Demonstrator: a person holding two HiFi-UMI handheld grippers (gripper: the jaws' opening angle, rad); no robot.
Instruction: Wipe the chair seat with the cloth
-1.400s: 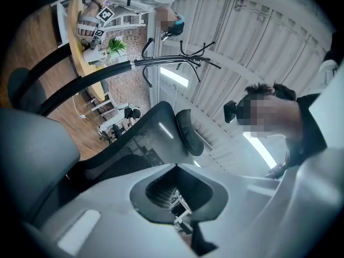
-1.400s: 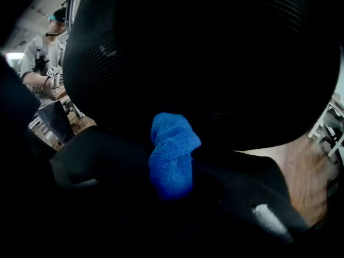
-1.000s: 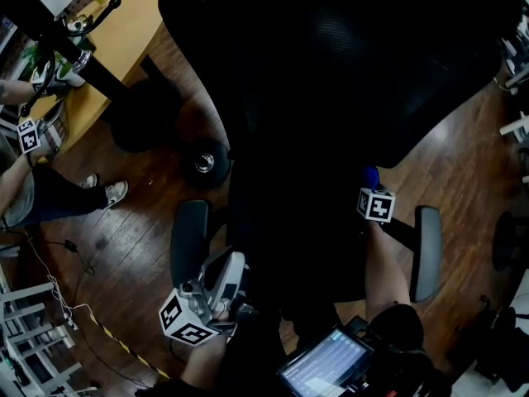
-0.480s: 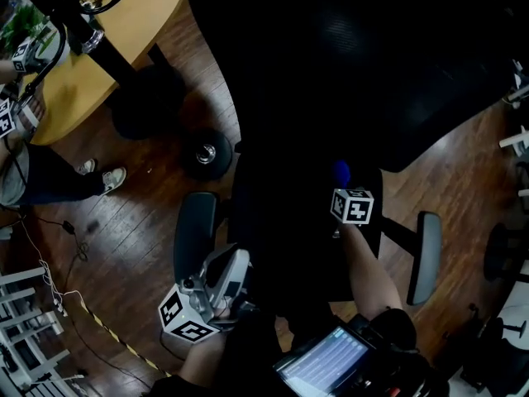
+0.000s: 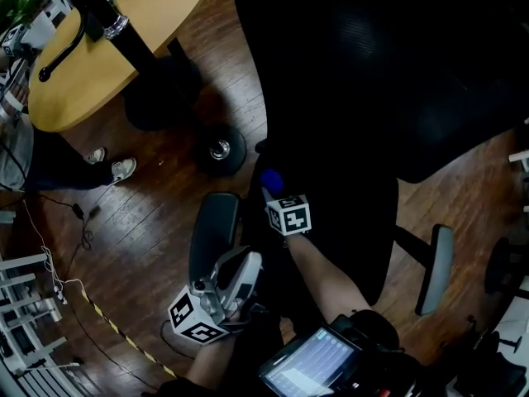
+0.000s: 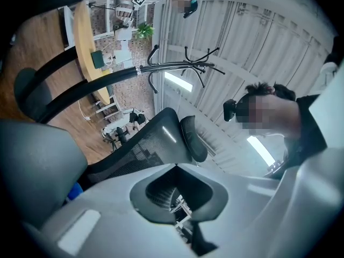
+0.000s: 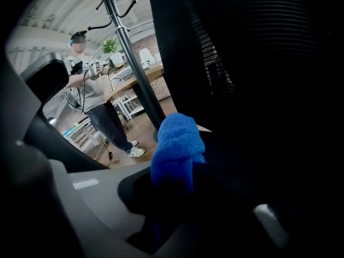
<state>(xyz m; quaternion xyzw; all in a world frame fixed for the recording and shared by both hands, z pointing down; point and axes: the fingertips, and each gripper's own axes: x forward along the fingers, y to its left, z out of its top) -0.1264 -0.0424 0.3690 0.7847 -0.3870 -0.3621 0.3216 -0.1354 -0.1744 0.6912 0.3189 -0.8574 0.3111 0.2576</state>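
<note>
The black office chair's seat (image 5: 351, 222) fills the middle of the head view, very dark, below its mesh back (image 5: 388, 73). My right gripper (image 5: 274, 192) is shut on a blue cloth (image 5: 271, 179) at the seat's left edge, close to the left armrest (image 5: 212, 236). In the right gripper view the blue cloth (image 7: 177, 144) sticks out of the right gripper (image 7: 174, 183), next to the chair back (image 7: 242, 63). My left gripper (image 5: 245, 262) hangs by the left armrest, off the seat. It points upward, and the left gripper (image 6: 174, 163) has its jaws together with nothing held.
A round wooden table (image 5: 99, 56) and a black coat-stand pole (image 5: 124, 31) stand to the left, with a black round base (image 5: 220, 149) on the wooden floor. Another person's feet (image 5: 116, 169) are at the far left. The right armrest (image 5: 436, 267) and a tablet (image 5: 312, 365) lie lower right.
My right gripper has carried the blue cloth leftward across the seat, from the right side to the left edge. The left gripper has stayed by the armrest.
</note>
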